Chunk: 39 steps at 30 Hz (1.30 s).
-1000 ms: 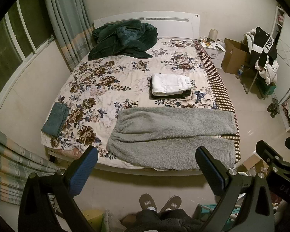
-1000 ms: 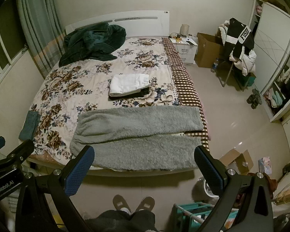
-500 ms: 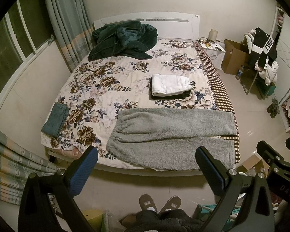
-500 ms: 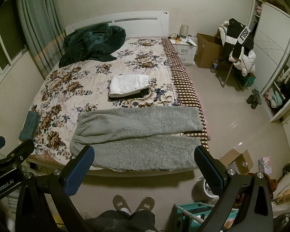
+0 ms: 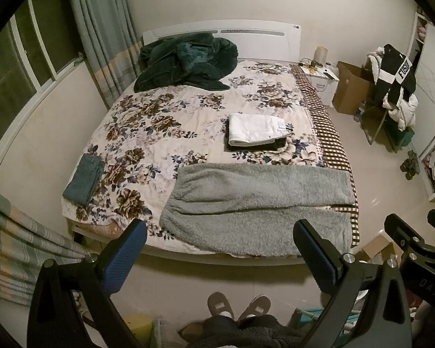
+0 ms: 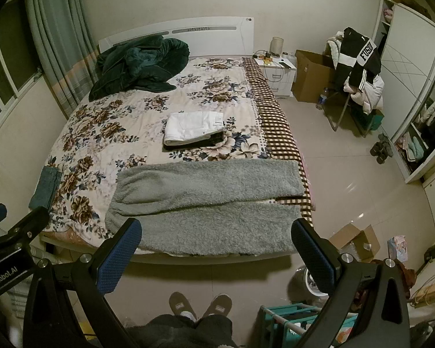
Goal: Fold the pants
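- On the bed with the floral quilt (image 5: 165, 121), a pair of fluffy grey fleece pants (image 5: 255, 206) is laid flat across the foot end, the waistband to the left and both legs stretched rightward over the brown checked sheet (image 5: 330, 133); the nearer leg reaches the mattress edge.
- Behind the pants, a folded white garment (image 5: 255, 129) is stacked on a folded dark garment (image 5: 278, 145), well apart from the grey fleece.
- A crumpled dark green blanket (image 5: 185, 61) is heaped against the white headboard (image 5: 261, 40), and a small folded teal cloth (image 5: 84, 179) is set at the quilt's left edge.
- Green striped curtains (image 6: 58, 43) are hung by the window on the left; a white nightstand (image 6: 278, 78), a brown cardboard box (image 6: 310, 75) and a chair piled with black and white clothing (image 6: 359, 66) are ranged along the right, on pale floor tiles (image 6: 348, 179).
- Two grey slippers (image 6: 200, 304) are seen on the floor before the bed.
- The left gripper (image 5: 219, 256) is held above the floor in front of the bed, its blue-padded fingers (image 5: 121, 261) spread wide; nothing is gripped or touched.
- The right gripper (image 6: 216, 255) is likewise held wide open short of the mattress, clear of the pants.
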Each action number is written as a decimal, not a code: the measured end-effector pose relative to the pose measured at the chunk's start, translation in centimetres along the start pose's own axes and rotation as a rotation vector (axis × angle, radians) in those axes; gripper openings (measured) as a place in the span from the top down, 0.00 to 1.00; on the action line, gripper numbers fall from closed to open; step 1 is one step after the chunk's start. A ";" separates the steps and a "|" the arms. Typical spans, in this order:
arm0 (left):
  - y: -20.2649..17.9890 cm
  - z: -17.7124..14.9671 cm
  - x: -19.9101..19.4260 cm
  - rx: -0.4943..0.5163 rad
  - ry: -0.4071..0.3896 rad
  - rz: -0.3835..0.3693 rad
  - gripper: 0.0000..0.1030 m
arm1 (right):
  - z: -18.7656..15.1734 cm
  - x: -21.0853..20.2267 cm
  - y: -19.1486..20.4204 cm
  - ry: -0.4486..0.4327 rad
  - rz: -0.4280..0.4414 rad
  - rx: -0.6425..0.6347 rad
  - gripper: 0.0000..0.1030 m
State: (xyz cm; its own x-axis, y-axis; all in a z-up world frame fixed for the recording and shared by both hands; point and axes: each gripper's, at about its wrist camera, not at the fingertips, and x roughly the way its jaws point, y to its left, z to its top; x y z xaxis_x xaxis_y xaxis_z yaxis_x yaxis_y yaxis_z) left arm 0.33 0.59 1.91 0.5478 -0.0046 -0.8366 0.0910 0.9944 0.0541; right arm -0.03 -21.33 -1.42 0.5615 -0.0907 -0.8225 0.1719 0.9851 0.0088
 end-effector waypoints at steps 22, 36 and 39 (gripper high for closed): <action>-2.3 3.8 6.4 -0.046 -0.026 0.132 0.00 | 2.0 9.9 -5.6 0.081 0.049 0.082 0.00; -1.2 13.0 35.4 -0.136 0.271 0.164 0.00 | 11.7 43.5 -8.7 0.345 -0.101 0.365 0.00; 0.0 14.2 42.9 -0.196 0.384 0.156 0.00 | 13.1 51.9 -10.2 0.414 -0.130 0.484 0.00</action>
State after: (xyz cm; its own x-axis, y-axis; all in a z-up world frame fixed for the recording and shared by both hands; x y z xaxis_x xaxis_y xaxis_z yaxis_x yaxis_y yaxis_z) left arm 35.66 -1.10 -26.23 0.1906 0.1498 -0.9702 -0.1472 0.9815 0.1226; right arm 37.94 -38.02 -36.79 0.1700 -0.0459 -0.9844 0.6171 0.7837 0.0701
